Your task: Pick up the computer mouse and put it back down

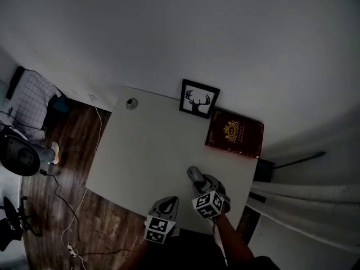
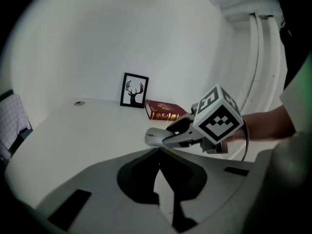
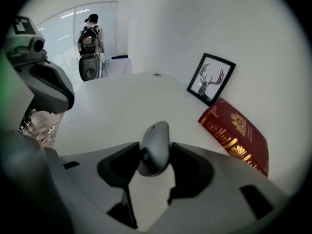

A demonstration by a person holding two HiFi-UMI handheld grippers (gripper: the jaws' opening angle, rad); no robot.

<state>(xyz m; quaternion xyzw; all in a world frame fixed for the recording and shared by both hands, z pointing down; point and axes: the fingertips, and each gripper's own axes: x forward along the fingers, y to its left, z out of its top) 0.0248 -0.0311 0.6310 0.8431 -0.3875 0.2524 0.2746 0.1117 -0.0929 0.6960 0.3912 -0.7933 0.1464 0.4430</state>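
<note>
Your left gripper (image 2: 157, 156) sits idle, and your right gripper (image 2: 171, 133) is clamped on the computer mouse (image 3: 155, 147).

You have the left gripper's jaws pressed together with nothing between them, over the near edge of the white table (image 1: 146, 145). Just to its right, your right gripper's jaws stand wide and press on both sides of the grey mouse. It sits tilted between the pads, its nose poking out past the tips toward the middle of the table. Whether its underside is clear of the table top you cannot tell from these views. Well beyond it, at the far edge, a red book (image 1: 234, 134) lies just beside a framed stag picture (image 1: 199, 98) that stands against the wall. A round cable hole (image 1: 131, 103) sits near the far left corner.
</note>
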